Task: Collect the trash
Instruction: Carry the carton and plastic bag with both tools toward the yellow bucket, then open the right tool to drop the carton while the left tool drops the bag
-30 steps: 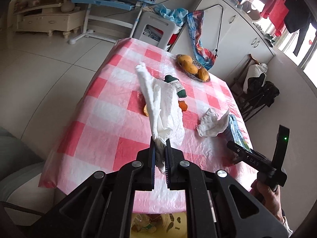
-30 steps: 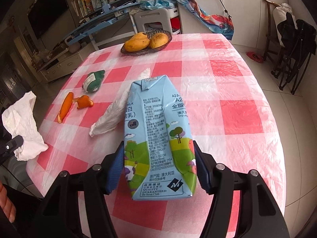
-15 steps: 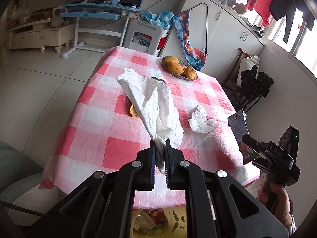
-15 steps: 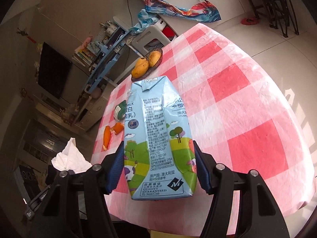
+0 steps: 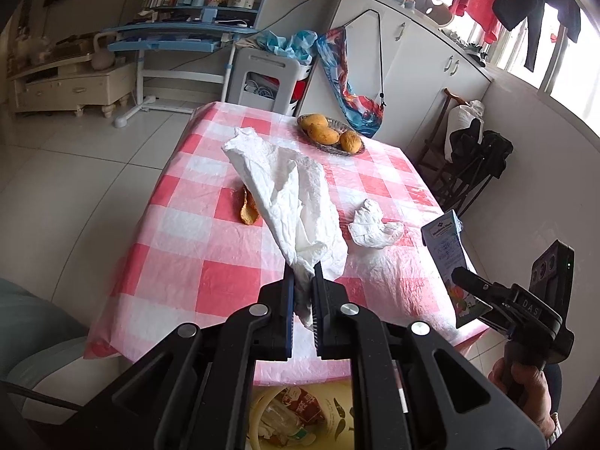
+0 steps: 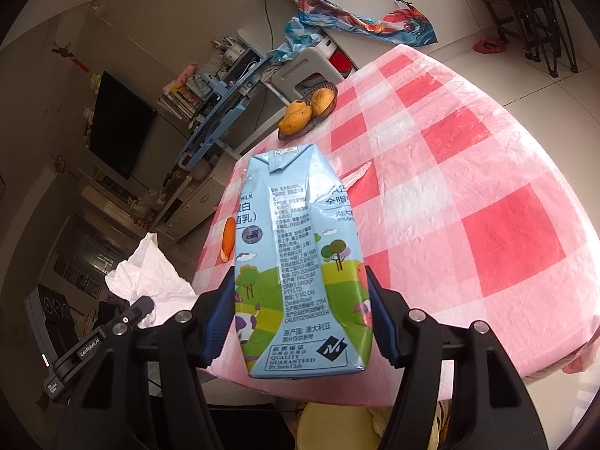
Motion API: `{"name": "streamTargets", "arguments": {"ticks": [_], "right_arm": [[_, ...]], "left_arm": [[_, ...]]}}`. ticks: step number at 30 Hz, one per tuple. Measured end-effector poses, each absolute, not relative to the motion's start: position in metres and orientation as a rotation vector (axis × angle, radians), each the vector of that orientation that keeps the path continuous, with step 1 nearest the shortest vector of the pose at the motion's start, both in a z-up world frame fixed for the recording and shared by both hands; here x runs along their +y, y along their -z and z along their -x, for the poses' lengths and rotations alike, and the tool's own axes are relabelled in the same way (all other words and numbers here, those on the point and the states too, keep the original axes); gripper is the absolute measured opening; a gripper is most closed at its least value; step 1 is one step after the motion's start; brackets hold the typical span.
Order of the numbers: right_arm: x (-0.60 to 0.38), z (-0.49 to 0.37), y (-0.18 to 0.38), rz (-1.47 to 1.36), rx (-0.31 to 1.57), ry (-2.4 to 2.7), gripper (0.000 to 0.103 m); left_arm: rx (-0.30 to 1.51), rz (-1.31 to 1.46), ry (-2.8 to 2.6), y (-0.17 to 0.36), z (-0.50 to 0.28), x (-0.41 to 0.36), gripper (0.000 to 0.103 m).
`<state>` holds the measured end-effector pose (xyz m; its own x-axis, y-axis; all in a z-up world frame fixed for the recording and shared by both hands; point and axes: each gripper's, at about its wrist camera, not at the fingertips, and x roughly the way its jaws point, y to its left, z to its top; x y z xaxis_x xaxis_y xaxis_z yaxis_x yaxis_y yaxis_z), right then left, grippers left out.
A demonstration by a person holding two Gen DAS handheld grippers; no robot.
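Observation:
My left gripper point(image 5: 302, 277) is shut on a crumpled white paper towel point(image 5: 288, 202), which sticks up in front of the checkered table point(image 5: 195, 251); the same towel point(image 6: 150, 273) shows at the left of the right wrist view. A light blue milk carton point(image 6: 296, 262) stands between the pads of my right gripper point(image 6: 300, 322), which is shut on it above the table's near edge. That carton point(image 5: 448, 251) and the right gripper point(image 5: 487, 292) appear at the right of the left wrist view. A second crumpled tissue point(image 5: 375, 225) and an orange peel point(image 5: 248, 212) lie on the table.
A yellow bin point(image 5: 300, 420) with trash in it sits on the floor below the near table edge, also seen as the yellow bin point(image 6: 337, 427). A dish of mangoes point(image 5: 330, 133) stands at the far side. A white stool point(image 5: 266, 78) and folded black chairs point(image 5: 472, 165) stand beyond.
Both grippers have drawn back from the table with their loads. The carton has rolled and now hangs over the table's near edge. The green item is now hidden behind the towel.

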<state>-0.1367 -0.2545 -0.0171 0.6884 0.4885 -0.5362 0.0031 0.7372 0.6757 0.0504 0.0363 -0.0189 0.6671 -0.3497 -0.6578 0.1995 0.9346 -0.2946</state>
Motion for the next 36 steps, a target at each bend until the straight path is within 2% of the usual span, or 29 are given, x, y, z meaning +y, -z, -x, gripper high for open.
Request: {"name": "streamTargets", "arguments": {"ticks": [16,27,28,30,31,36], "right_arm": [[-0.187,0.175,0.027,-0.488,0.915,-0.433,0.062],[-0.156,0.215,0.053,-0.359,1.093,-0.426,0.062],[-0.156,0.218,0.054,-0.353,1.09,-0.405,0.063],[-0.164,0.219,0.051,-0.383,1.064,-0.381,0.072],[-0.17,0.219,0.049,-0.413,1.039,-0.364,0.073],[-0.191,0.223,0.039,-0.524,0.944,-0.339,0.074]], "left_arm": [[0.796,0.187,0.366,0.022,-0.027,0.031,0.008],[0.846,0.111,0.428,0.036,0.01,0.011,0.008],[0.854,0.097,0.436,0.039,0.015,0.008,0.008],[0.871,0.065,0.453,0.044,0.025,0.001,0.008],[0.88,0.047,0.462,0.046,0.03,-0.003,0.008],[0.963,-0.067,0.535,0.064,0.056,-0.026,0.008]]}}
